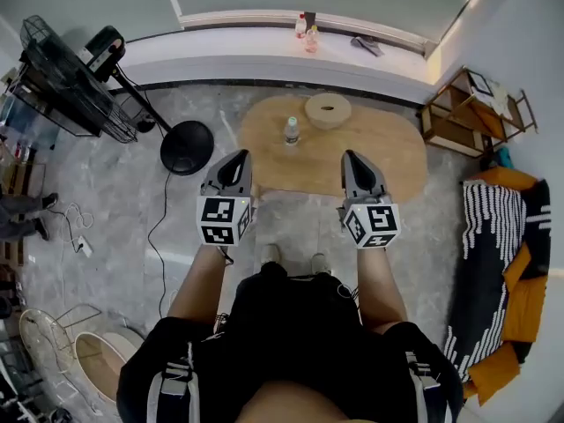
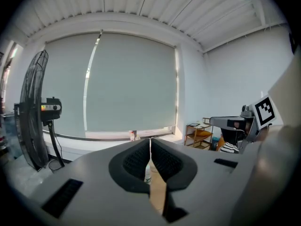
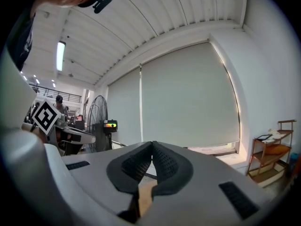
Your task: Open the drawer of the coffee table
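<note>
A low oval wooden coffee table (image 1: 388, 161) stands on the grey floor ahead of the person; its drawer is not visible from above. On it stand a clear water bottle (image 1: 292, 131) and a round beige roll (image 1: 328, 110). My left gripper (image 1: 240, 157) hangs above the table's near left edge, jaws shut and empty. My right gripper (image 1: 353, 158) hovers over the near right part, also shut with nothing held. In the left gripper view the gripper (image 2: 150, 142) shows its pads together, the bottle (image 2: 148, 173) and table top glimpsed below. The right gripper (image 3: 152, 146) points level at the blinds.
A black standing fan (image 1: 62, 82) with round base (image 1: 186, 146) is left of the table, its cord trailing on the floor. A wooden shelf (image 1: 471, 108) stands at right, a striped and orange seat (image 1: 507, 263) nearer. A window ledge (image 1: 264, 33) holds bottles.
</note>
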Tool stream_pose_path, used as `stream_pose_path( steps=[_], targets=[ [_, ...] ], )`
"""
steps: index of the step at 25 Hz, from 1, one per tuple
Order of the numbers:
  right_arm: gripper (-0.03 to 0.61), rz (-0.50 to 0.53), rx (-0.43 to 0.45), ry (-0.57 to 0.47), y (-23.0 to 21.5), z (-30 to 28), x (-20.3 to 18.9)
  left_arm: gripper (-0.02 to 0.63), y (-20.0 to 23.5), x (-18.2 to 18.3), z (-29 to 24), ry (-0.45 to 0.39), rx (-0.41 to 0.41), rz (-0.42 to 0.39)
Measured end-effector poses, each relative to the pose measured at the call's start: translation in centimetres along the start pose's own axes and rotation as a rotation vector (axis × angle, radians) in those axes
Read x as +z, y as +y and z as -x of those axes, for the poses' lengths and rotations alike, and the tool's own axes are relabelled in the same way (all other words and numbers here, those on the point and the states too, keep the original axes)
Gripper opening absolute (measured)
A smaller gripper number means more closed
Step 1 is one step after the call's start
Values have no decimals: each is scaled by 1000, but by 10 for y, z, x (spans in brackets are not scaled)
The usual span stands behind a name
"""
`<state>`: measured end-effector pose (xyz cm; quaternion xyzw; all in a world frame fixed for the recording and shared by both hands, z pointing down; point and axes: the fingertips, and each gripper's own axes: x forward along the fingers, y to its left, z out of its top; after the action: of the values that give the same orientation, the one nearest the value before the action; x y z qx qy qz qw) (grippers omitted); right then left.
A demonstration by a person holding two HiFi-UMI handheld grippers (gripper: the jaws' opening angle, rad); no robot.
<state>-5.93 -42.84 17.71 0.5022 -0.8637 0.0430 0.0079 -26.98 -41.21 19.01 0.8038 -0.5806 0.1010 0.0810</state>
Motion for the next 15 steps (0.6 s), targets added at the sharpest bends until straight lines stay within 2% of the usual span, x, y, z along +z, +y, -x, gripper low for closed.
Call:
stream_pose_path(
  steps=[7, 15],
  targets=[
    [17, -36, -85, 65, 11, 10, -55, 28, 13, -43, -12, 50, -94, -25],
    [17, -91, -132, 123, -1, 53, -125, 28, -28, -105, 0, 102, -150, -49]
  ],
)
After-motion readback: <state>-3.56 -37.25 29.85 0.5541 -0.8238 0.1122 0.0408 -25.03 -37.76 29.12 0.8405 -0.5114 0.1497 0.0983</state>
